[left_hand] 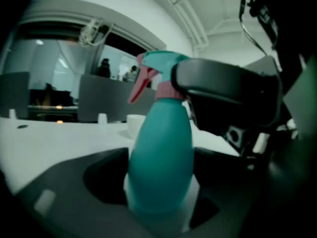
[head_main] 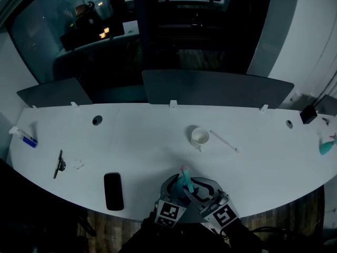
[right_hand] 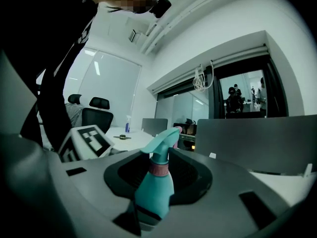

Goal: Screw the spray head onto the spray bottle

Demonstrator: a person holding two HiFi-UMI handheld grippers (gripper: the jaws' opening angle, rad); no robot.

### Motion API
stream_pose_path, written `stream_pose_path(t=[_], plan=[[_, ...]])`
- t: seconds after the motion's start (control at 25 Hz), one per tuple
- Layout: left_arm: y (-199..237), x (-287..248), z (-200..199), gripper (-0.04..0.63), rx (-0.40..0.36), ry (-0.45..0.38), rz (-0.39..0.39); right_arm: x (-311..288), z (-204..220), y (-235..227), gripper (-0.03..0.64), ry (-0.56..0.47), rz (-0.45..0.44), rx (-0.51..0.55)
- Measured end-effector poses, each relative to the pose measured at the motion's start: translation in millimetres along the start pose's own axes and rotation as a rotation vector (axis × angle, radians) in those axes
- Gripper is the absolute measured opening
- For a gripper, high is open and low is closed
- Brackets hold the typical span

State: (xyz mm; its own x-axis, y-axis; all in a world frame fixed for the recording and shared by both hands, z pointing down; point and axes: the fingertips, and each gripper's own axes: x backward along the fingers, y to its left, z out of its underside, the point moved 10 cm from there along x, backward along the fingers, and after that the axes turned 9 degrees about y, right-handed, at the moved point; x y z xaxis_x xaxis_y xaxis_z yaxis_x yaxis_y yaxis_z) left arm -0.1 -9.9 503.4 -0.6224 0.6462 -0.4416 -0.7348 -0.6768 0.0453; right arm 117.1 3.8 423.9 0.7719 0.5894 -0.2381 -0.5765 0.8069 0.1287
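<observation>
A: Where is the spray bottle (left_hand: 161, 157)?

B: At the near edge of the white surface (head_main: 147, 141), about midway along it, upright between the two tongs. It is teal, and the spray head (left_hand: 159, 66) already sits on its neck, joined by a pink collar (left_hand: 170, 90).

A: What about the left tongs (left_hand: 161, 202)?

B: They stand fairly wide, but they are closed on the bottle's lower body. Their white pads (left_hand: 194, 195) lie against it on both sides.

A: And the right tongs (right_hand: 158, 180)?

B: They are narrower and clamped higher up. In the left gripper view one dark grey jaw reaches in from the right and bears on the back of the spray head, just above the collar. In the right gripper view the bottle shows between those jaws from body to head.

A: Is the head screwed tight?

B: I can't tell. The collar meets the bottle's shoulder, and no more than that is visible.

A: Is anything else on the surface?

B: A white cup (head_main: 200, 136) stands farther off, with a thin white stick (head_main: 224, 140) just to its right. A black phone (head_main: 113, 191) lies near the edge on the left. A small dark tool (head_main: 59, 164) is further left, and a small bottle with a blue label (head_main: 23, 137) is at the left end. A teal object (head_main: 326, 146) sits at the right end, but I can't make out what it is. Grey partitions (head_main: 216, 88) stand along the far edge.
</observation>
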Motion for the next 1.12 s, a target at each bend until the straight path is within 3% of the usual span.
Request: stream_pose_path(t=[0.08, 0.16, 0.32, 0.56, 0.64, 1.12], plan=[[-18, -3, 3, 0.39, 0.054, 0.001, -0.215, 1, 1, 1, 0.123, -0.006, 0.019, -0.015], [-26, -6, 5, 0.394, 0.081, 0.037, -0.295, 3, 1, 3, 0.123, -0.01, 0.028, -0.025], [-21, -4, 4, 0.399, 0.036, 0.026, -0.237, 3, 3, 4, 0.123, -0.009, 0.012, -0.05], [-20, 0, 2, 0.4, 0.015, 0.044, -0.222, 4, 1, 6, 0.126, -0.01, 0.006, -0.063], [-20, 1, 3, 0.4, 0.001, 0.055, -0.217, 5, 1, 6, 0.155, 0.002, 0.013, -0.061], [-16, 33, 15, 0.4, -0.061, 0.078, -0.252, 24, 3, 8, 0.178, 0.023, 0.042, -0.076]])
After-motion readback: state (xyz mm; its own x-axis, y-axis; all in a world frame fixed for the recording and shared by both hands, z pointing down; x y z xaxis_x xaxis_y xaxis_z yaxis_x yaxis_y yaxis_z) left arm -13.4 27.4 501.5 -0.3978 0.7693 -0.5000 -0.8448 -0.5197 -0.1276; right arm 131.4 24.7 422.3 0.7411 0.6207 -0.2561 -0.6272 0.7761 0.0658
